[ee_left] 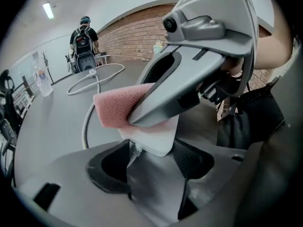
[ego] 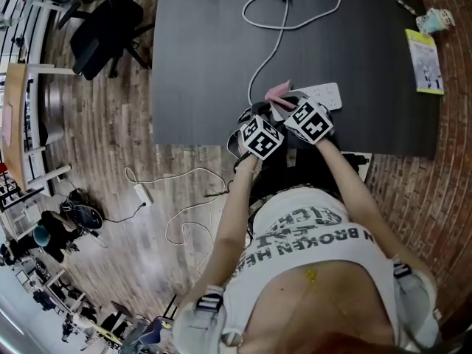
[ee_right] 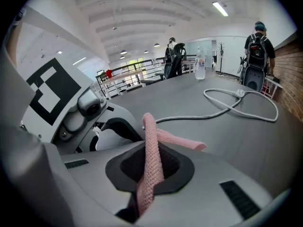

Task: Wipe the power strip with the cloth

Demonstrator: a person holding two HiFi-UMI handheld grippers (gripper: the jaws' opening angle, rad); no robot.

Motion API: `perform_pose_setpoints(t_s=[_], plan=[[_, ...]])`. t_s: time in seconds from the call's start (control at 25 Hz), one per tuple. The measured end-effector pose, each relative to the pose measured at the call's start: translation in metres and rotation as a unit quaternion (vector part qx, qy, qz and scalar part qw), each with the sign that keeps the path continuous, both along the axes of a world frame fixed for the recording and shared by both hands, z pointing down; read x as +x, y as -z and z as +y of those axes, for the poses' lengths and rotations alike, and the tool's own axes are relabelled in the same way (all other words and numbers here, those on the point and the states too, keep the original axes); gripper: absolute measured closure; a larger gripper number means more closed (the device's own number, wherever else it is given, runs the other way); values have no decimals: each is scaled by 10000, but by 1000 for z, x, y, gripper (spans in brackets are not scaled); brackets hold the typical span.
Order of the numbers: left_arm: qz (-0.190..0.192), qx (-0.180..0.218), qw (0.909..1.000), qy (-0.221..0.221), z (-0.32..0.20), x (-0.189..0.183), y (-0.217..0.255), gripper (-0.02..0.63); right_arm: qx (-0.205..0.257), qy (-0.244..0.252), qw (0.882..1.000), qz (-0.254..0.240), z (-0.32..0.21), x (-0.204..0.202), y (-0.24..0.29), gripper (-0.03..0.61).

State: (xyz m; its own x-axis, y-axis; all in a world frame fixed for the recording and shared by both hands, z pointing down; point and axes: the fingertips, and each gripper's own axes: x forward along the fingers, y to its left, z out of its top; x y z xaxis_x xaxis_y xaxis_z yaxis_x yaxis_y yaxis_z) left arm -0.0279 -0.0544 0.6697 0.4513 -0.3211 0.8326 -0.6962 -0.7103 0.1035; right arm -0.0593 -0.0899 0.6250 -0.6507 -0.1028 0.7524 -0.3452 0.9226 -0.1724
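A white power strip [ego: 325,94] lies near the front edge of the dark table [ego: 206,65]. Its white cable [ego: 274,22] loops off toward the far side. My left gripper [ee_left: 151,167] stands open, and the cable end of the strip [ee_left: 154,141] sits between its jaws without the pads pressing on it. My right gripper [ee_right: 150,174] is shut on a pink cloth [ee_right: 151,160], which sticks out over that end of the strip [ee_left: 116,109]. In the head view the two grippers [ego: 256,116] [ego: 289,103] are side by side, nearly touching, at the strip's left end.
A yellow-green booklet [ego: 425,61] and a small cup [ego: 435,21] lie at the table's right edge. A clear bottle [ee_right: 200,60] stands at the far side. An office chair [ego: 103,28] and a second strip [ego: 141,192] are on the floor to the left. A person with a backpack [ee_left: 84,41] stands beyond the table.
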Motion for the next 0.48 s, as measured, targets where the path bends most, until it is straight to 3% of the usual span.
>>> perform_pose_setpoints(t_s=[0.48], plan=[[116, -120, 9999, -46, 0, 0, -4, 339, 381, 313, 9987, 150, 3, -7, -6, 561]])
